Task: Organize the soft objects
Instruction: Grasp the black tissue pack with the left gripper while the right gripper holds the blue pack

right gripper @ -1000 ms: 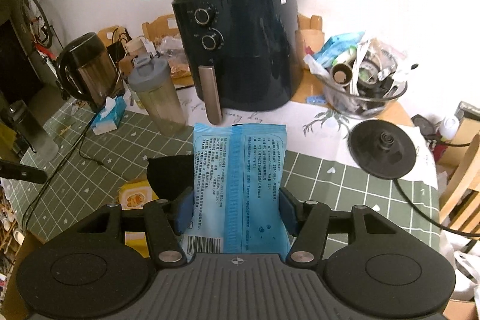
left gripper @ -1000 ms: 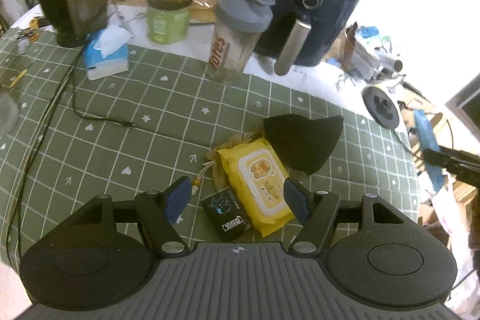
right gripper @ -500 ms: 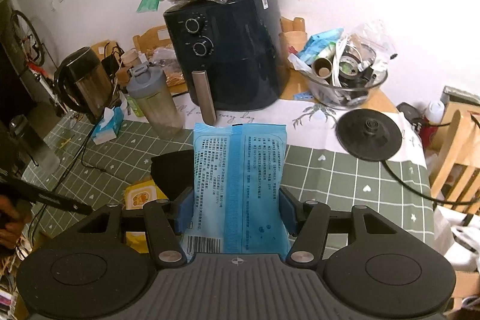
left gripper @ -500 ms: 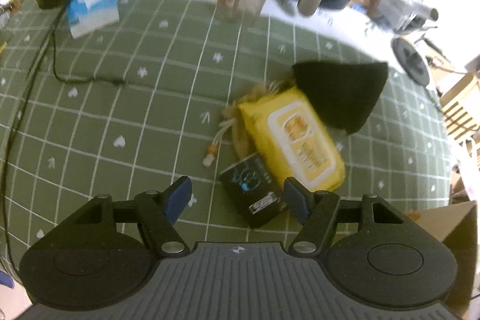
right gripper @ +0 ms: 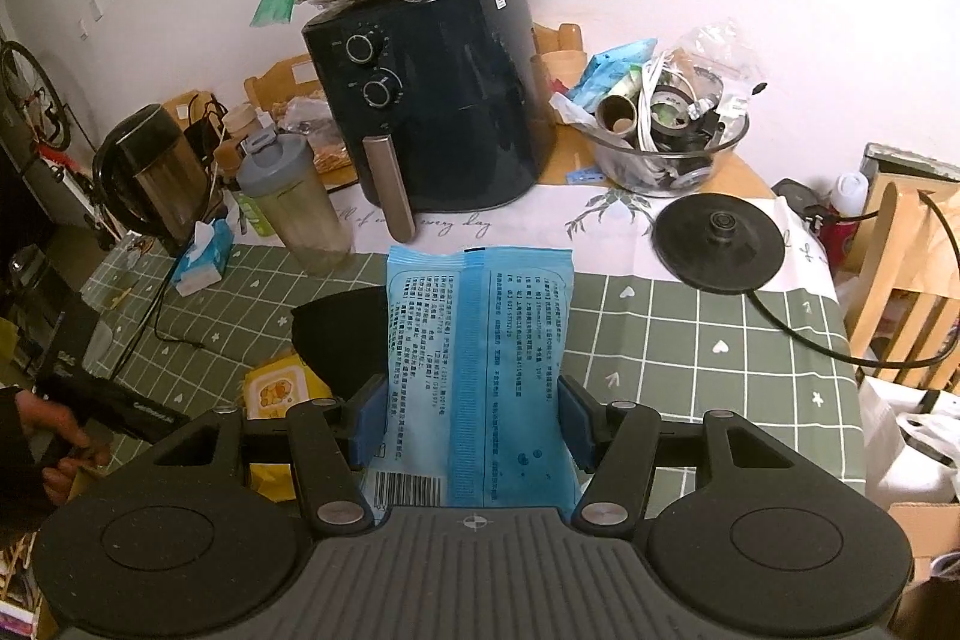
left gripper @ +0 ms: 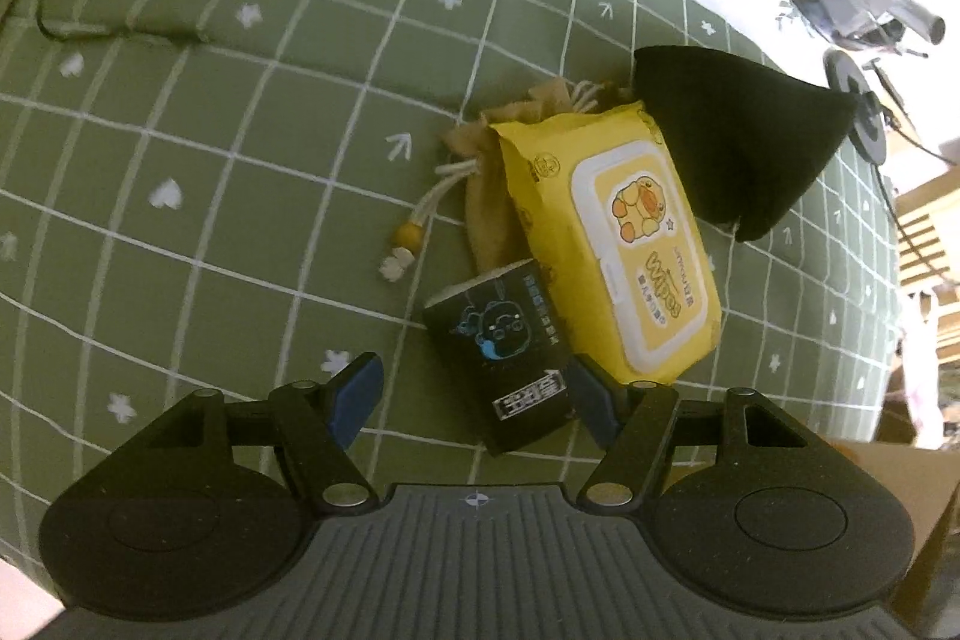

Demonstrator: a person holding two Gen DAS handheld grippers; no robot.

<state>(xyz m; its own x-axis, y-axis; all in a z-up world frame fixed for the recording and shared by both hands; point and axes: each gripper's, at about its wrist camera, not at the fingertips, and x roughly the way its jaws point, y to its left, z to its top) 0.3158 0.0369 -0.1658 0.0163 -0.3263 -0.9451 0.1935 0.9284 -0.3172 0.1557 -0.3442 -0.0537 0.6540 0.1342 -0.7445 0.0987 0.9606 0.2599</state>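
Black packet (left gripper: 503,353) now between left tool (left gripper: 474,394)

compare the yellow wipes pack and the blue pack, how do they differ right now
The yellow wipes pack lies on the green cloth, untouched; the blue pack is clamped in the right tool above the table. The yellow one shows a lidded front with a duck; the blue one shows its printed back seam. Both are soft packets.

R gripper (right gripper: 471,412) clamps blue pack (right gripper: 480,352) upright above green checked cloth (right gripper: 690,340); air fryer (right gripper: 432,112) behind.
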